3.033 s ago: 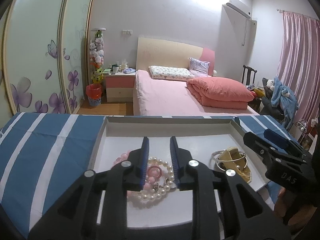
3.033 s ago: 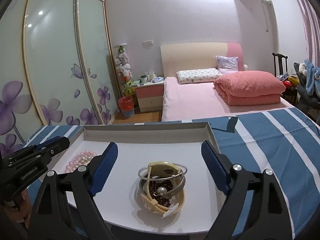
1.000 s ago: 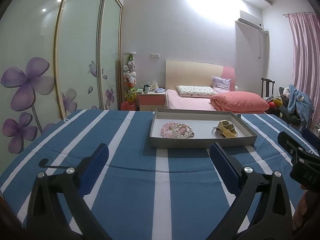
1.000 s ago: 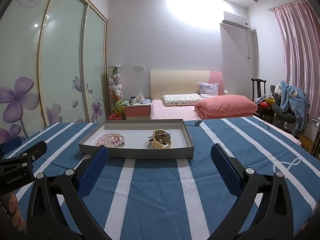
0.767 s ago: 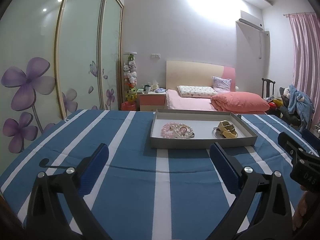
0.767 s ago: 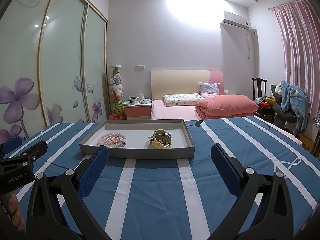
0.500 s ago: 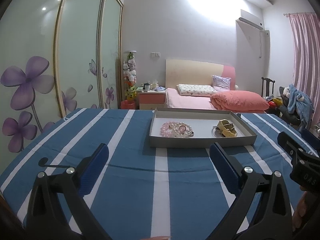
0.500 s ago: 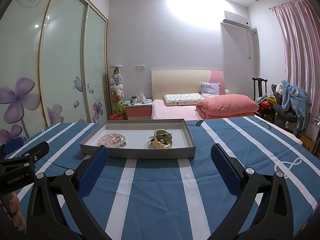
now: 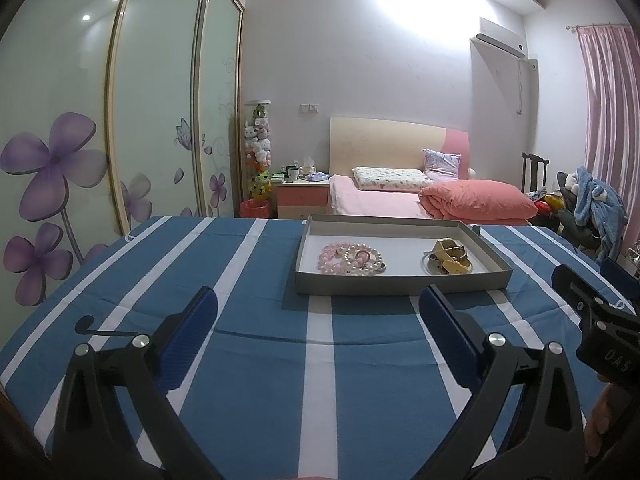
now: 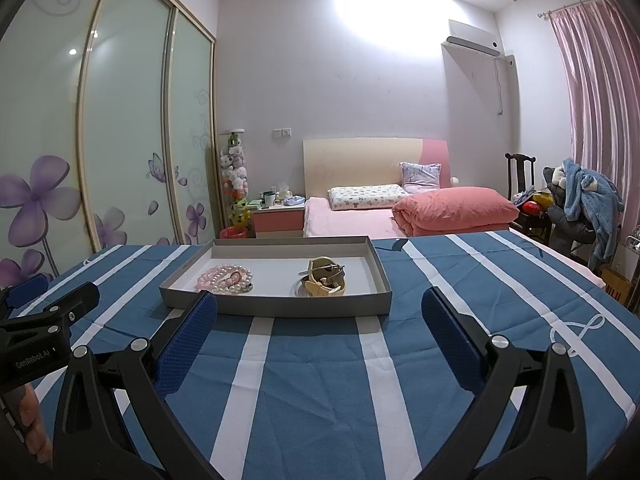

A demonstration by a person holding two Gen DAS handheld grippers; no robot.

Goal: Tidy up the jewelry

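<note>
Your left claw (image 9: 318,322) and right claw (image 10: 320,320) both gape wide above the striped desk (image 9: 248,360). At frame centre, the grey tray (image 9: 400,282) holds pearl and pink bead bracelets (image 9: 352,258) beside yellow bangles (image 9: 450,260).

A pale lilac back wall (image 10: 360,92) glows under a bright ceiling light, with an air conditioner (image 10: 474,46) at upper right and pink curtains (image 10: 596,100) along the right edge. Sliding wardrobe doors (image 10: 120,140) with purple flowers fill the left, and a pink bed (image 10: 384,212) with a cream headboard sits at centre. A dark chair (image 10: 520,184) at right holds what may be clothes.
</note>
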